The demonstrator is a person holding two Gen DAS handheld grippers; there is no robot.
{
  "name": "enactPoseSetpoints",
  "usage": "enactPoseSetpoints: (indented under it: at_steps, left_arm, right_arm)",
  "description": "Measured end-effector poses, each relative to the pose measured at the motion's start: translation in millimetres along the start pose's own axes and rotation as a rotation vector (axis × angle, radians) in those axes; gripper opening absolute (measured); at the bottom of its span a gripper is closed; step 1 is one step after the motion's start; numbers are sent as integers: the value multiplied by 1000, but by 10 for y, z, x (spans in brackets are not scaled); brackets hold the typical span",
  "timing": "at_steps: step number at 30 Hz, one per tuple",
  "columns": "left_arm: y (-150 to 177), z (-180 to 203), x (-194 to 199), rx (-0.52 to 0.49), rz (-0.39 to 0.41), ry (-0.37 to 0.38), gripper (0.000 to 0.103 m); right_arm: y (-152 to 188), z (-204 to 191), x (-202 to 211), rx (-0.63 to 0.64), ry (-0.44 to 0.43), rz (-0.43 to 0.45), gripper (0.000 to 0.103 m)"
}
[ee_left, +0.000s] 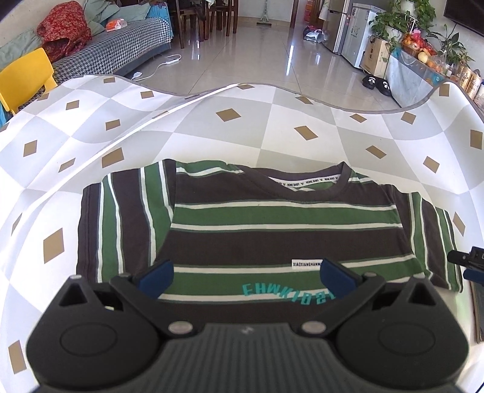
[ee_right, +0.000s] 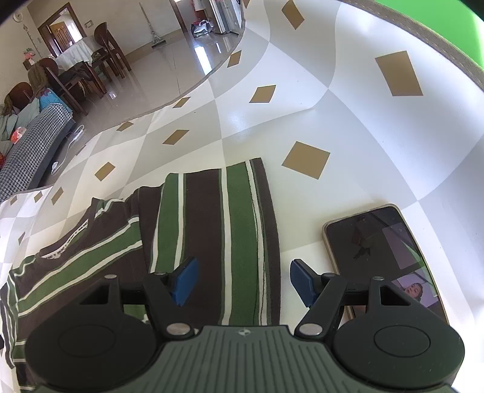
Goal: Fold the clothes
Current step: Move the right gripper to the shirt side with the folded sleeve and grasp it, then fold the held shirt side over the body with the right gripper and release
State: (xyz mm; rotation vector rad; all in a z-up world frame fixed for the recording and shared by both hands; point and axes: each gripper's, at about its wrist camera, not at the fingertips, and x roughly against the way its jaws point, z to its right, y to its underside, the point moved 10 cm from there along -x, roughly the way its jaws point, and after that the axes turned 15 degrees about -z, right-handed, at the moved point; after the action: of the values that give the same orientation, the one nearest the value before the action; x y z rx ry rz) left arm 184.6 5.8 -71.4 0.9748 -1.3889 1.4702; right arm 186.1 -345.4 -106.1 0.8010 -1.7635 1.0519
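While spread flat on the checked tablecloth (ee_left: 272, 127), striped T-shirt (ee_left: 272, 229) lies front up, neckline at the far side, both sleeves out to left and right. Carries brown, green and white stripes, a small white label (ee_left: 307, 263) low on the chest and teal lettering (ee_left: 287, 291) below it. Seen from the left wrist: left gripper (ee_left: 246, 279) hovers over the near hem, blue pads (ee_left: 157, 279) spread wide with nothing between them, only shirt cloth beneath. At the far right edge of that view, pokes in a dark part of the other tool (ee_left: 467, 260), just beside the right sleeve.

Seen from the right wrist: right gripper (ee_right: 244, 282) hangs above the right sleeve's outer edge (ee_right: 269, 241), jaws wide apart and empty, one blue pad (ee_right: 184, 281) over the striped cloth, the other over bare tablecloth. Just right of the sleeve, lying flat on the cloth, a phone (ee_right: 381, 251) with lit screen, partly hidden by the gripper's right finger. Cannot tell whether either pad touches the fabric.

Beyond the table's far edge: shiny tiled floor (ee_left: 257, 57), a houndstooth sofa (ee_left: 127, 39), a yellow chair (ee_left: 27, 78) at far left, potted plants (ee_left: 402, 18) at far right.
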Motion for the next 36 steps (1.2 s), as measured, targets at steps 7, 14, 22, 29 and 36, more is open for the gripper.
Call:
enactPoseSetpoints:
  at_steps: [7,14,22,29,36]
  left_arm:
    - [67,-4,-108,17,-51,27,103]
    - [113,-40,-182,56,-95,71,103]
    - [147,-113,-215,86,-121,94,103]
    - [129,-221,-184,112,-114,97,103]
    - [130,-372,-188,146,-118,93,103]
  right_arm:
    - [-83,-7,-80,40,25,44,65]
    - [-99,-83,-100,97,64,88,34]
    - [-95,-252,-84,132,70,105,6]
    - [-124,-627,187,226,45,202,6]
    - [17,-1251,454,373,-59,266,6]
